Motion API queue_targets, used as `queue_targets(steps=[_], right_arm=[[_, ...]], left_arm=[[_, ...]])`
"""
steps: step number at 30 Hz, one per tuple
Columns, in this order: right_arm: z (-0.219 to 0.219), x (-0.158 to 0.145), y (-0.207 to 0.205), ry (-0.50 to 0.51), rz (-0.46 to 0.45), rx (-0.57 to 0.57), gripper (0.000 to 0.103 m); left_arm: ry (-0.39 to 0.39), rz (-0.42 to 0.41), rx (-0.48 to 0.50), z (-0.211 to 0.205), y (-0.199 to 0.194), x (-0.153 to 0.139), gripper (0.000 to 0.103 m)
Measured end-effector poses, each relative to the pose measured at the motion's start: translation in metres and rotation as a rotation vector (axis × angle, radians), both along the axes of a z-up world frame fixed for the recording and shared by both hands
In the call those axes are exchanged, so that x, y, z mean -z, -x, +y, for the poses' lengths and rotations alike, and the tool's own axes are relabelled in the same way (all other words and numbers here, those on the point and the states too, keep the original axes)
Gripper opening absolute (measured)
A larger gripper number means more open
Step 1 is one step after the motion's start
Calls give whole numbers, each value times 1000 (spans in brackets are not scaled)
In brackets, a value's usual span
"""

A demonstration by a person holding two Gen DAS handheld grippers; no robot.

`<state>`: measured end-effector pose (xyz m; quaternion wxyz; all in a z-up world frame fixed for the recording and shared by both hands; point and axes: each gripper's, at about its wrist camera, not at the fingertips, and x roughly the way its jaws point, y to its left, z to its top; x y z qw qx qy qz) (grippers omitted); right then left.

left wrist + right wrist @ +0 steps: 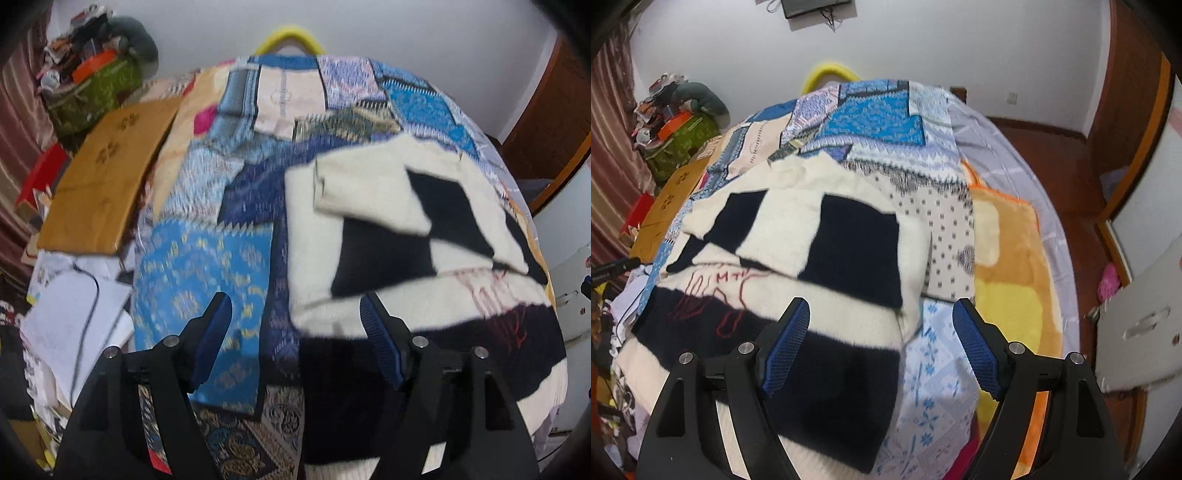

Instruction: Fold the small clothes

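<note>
**Both tools spread wide over the sweater**

Left tool hangs above the bed, fingers parted wide, nothing between them. Its blue pads frame the near left edge of the sweater, a cream and black block-pattern knit lying on the patchwork quilt. In the left view the sweater fills the 12-to-3 o'clock part of the scene, one cream sleeve folded across its upper body. The picture is slightly blurred.

Over to the right tool: also gaping, also empty. Its left pad sits over the sweater's black and cream bands, its right pad over the pale blue-flowered patch of quilt just beside the sweater's right edge. In the right view the sweater spreads from centre toward 9 o'clock, red stitching on its cream band at about 9.

At 3 o'clock from the sweater, an orange and yellow blanket lies on the bed. At 10 o'clock in the left view, a brown cardboard sheet rests at the quilt's edge, a green bag piled with clutter beyond it. A yellow hoop peeks over the far end at 12.
</note>
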<state>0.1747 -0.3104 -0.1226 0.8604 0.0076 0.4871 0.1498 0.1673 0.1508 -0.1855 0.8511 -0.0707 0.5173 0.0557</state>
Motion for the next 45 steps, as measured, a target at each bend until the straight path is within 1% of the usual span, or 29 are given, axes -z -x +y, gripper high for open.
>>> queue_targets(steps=[5,10,14,17,20,21,22,23,24,26,27,28,29,30,31,32,34,35,36,37,41,45], right_arm=[[-6,27,7,-51,84,28,77],[-12,55,13,-106,168,60,77],[-14,69,20,-143,209,71,77],[-13,72,24,-174,211,73,77],[-15,74,25,-211,220,73,77],[-15,75,24,-220,222,71,75],[-15,76,24,-238,226,64,70],[-14,77,24,-248,228,60,65],[-14,76,24,-261,227,54,63],[-11,75,24,-270,221,42,52],[-10,74,24,-270,216,38,50],[-9,73,23,-269,212,36,44],[-7,72,23,-267,208,31,35],[-6,70,22,-264,203,23,30],[-4,68,21,-260,200,16,21],[-3,67,20,-254,196,8,17],[0,63,18,-244,178,-6,13],[1,61,16,-243,169,-11,13],[2,58,15,-246,157,-15,12],[2,56,12,-247,150,-18,12],[2,39,2,-250,82,-22,11],[-1,24,-8,-244,11,-8,11]], left_arm=[[38,81,-4,0,10,29,71],[56,126,18,-10,17,44,71],[69,137,30,-16,22,48,71],[99,138,26,-18,25,52,71],[113,126,23,-19,27,53,71],[126,125,25,-19,28,53,70],[140,125,26,-19,27,53,68],[161,125,28,-19,27,54,61],[188,128,28,-19,27,54,54],[236,132,26,-18,26,53,46],[248,132,23,-19,25,53,43],[251,130,26,-21,25,51,41],[251,125,35,-24,25,49,38],[248,117,50,-27,25,46,34],[242,107,70,-32,25,43,33],[235,99,86,-36,25,39,32],[219,74,118,-45,25,30,27],[212,62,127,-48,24,26,22],[205,47,135,-51,24,21,15],[200,29,139,-52,22,15,11],[172,-47,129,-52,15,-6,8],[132,-117,81,-41,6,-22,7]])
